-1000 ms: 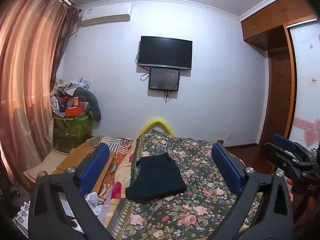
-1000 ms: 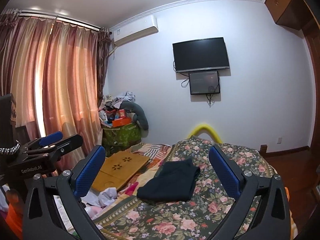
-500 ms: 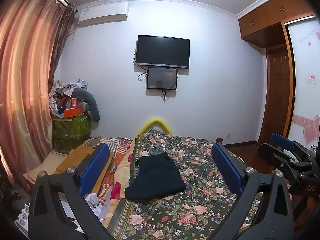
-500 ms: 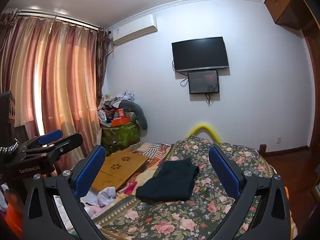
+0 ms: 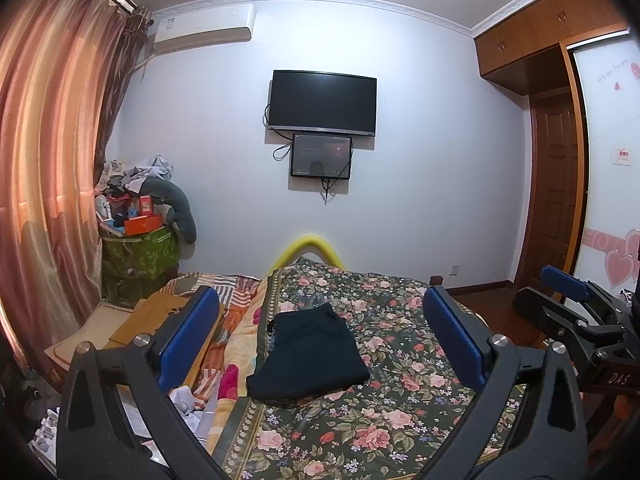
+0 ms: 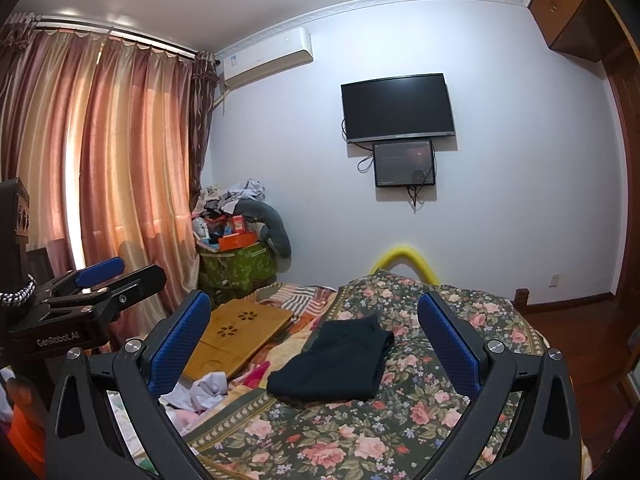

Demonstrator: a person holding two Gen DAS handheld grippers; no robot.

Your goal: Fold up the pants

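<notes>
The dark, soft folded pants (image 5: pixel 308 354) lie on the flowery bed (image 5: pixel 400 412), straight ahead of both wide-open, empty claws: left claw (image 5: pixel 320 340), right claw (image 6: pixel 316 340).

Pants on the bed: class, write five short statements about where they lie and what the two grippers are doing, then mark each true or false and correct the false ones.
1. The pants lie folded on the flowered bedspread. True.
2. The left gripper is shut on the pants. False: its jaws stand wide open, clear of the cloth.
3. The right gripper is open and holds nothing. True.
4. The pants hang from the television. False: they rest on the bed; the television is on the wall.
5. A wooden tray lies to the left of the pants. True.
</notes>
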